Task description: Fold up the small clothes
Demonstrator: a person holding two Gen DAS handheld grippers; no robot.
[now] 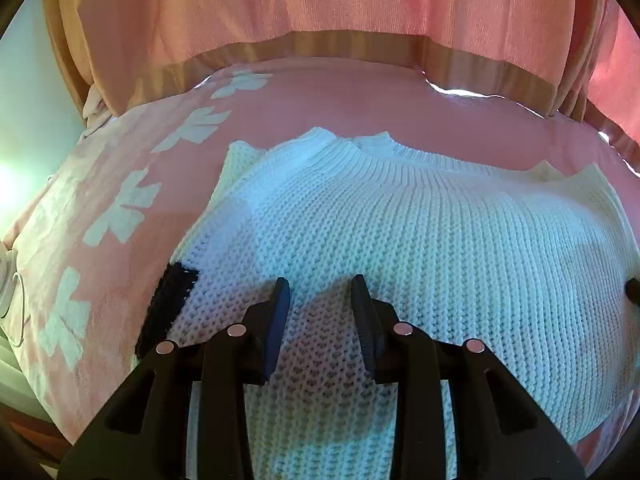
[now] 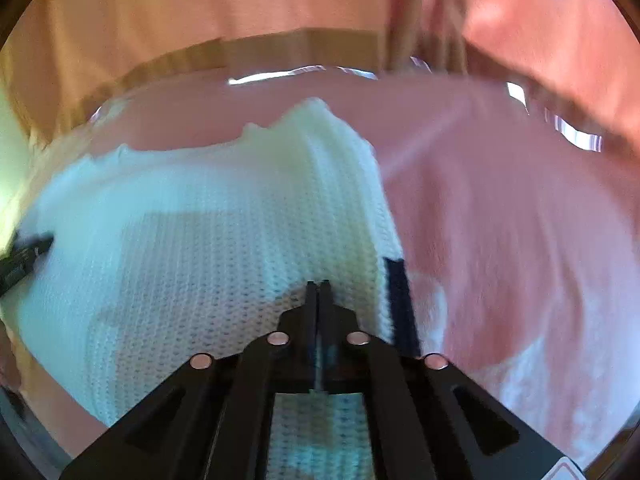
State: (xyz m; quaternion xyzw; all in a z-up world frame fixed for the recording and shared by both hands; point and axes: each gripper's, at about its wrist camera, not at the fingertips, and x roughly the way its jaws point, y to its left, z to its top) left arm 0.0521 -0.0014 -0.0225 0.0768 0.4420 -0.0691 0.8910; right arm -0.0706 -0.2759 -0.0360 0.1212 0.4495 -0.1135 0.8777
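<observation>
A white knitted sweater (image 1: 400,224) lies flat on a pink blanket (image 1: 120,152), its ribbed edge at the far side. A black knit band (image 1: 168,304) shows at its left edge. My left gripper (image 1: 320,284) is open just above the sweater's near part, holding nothing. In the right wrist view the sweater (image 2: 200,232) fills the left half, with the black band (image 2: 400,304) at its right edge. My right gripper (image 2: 319,286) is shut, its tips over the sweater near that edge; no cloth shows between the fingers. The left gripper's tip (image 2: 24,256) shows at the far left.
The pink blanket with white bow prints (image 1: 124,212) covers the bed. Pink curtains with a tan hem (image 1: 320,12) hang behind the far edge. A white cable (image 1: 12,300) lies at the blanket's left edge. Bare blanket (image 2: 520,220) extends right of the sweater.
</observation>
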